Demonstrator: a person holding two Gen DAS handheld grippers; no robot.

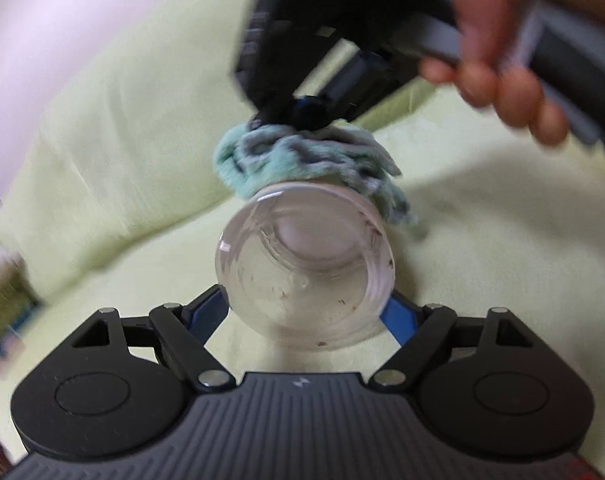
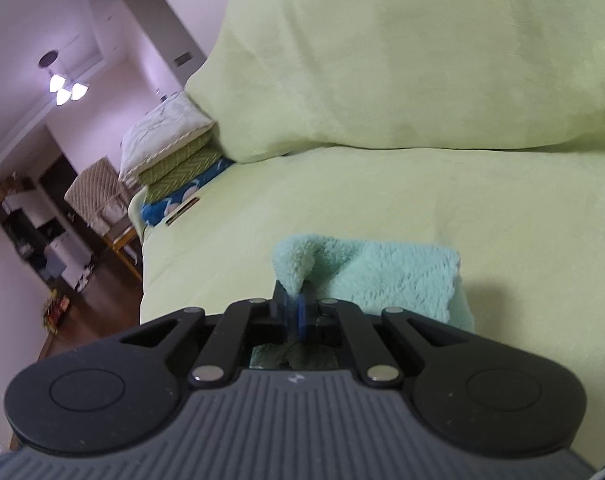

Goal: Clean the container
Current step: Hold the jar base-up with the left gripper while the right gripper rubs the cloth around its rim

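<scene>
My left gripper [image 1: 306, 304] held the clear plastic container [image 1: 304, 268] by its sides, the blue fingers [image 1: 398, 316] pressed against its wall, its base turned toward my camera above the pale green sofa cover [image 1: 102, 128]. I judged it light and thin-walled, likely to flex or slip if squeezed hard, so a moderate hold low on the body suited it. My right gripper [image 2: 292, 308] was pinched tight on the soft mint cloth [image 2: 382, 276], a limp, bunching thing that gave no stiffness of its own. In the left view the cloth [image 1: 302, 160] sat bunched over the far end of the container. Its mouth was hidden behind the cloth, so I could not tell how deep the cloth went. Dark specks on the wall were too blurred to name, and my right hand [image 1: 502, 60] was smeared.
</scene>
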